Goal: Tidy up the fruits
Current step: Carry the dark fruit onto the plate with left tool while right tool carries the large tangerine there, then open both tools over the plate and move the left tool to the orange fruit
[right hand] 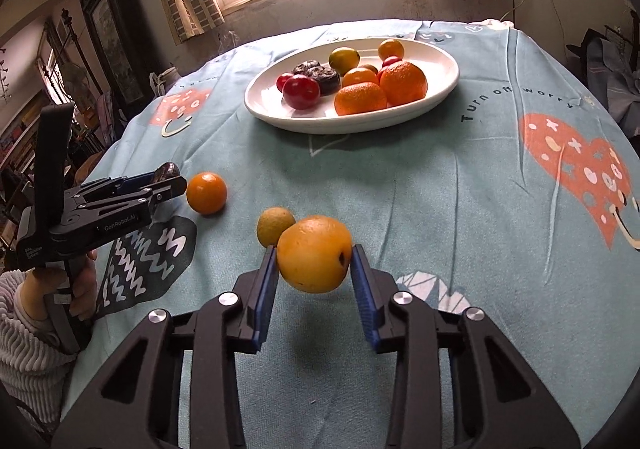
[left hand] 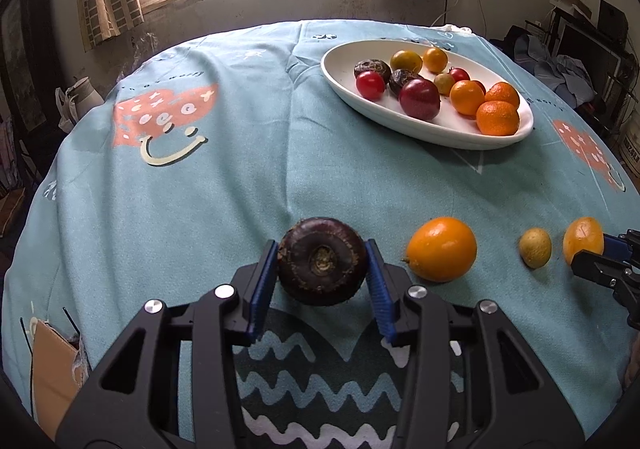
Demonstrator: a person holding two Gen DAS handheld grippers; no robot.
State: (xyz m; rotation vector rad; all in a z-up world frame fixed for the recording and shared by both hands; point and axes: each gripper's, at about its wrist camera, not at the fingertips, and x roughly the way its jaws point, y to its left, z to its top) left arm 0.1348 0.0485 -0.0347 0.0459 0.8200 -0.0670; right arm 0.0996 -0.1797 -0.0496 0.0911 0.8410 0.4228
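My left gripper [left hand: 321, 249] is shut on a dark purple-brown round fruit [left hand: 322, 261], its blue pads pressing both sides. To its right on the teal cloth lie an orange [left hand: 442, 249] and a small greenish-yellow fruit [left hand: 535, 247]. My right gripper [right hand: 314, 253] is shut on a yellow-orange fruit [right hand: 314, 261], held a little above the cloth with its shadow below. The small greenish-yellow fruit [right hand: 274, 225] sits just behind it. A white oval plate [right hand: 360, 125] at the far side holds several oranges, red fruits and dark fruits.
The left gripper [right hand: 172, 181] is at the left of the right wrist view, held by a hand in a ribbed sleeve [right hand: 24, 329]. A cardboard box [left hand: 52, 369] stands by the table's near left edge. The round table drops off on all sides.
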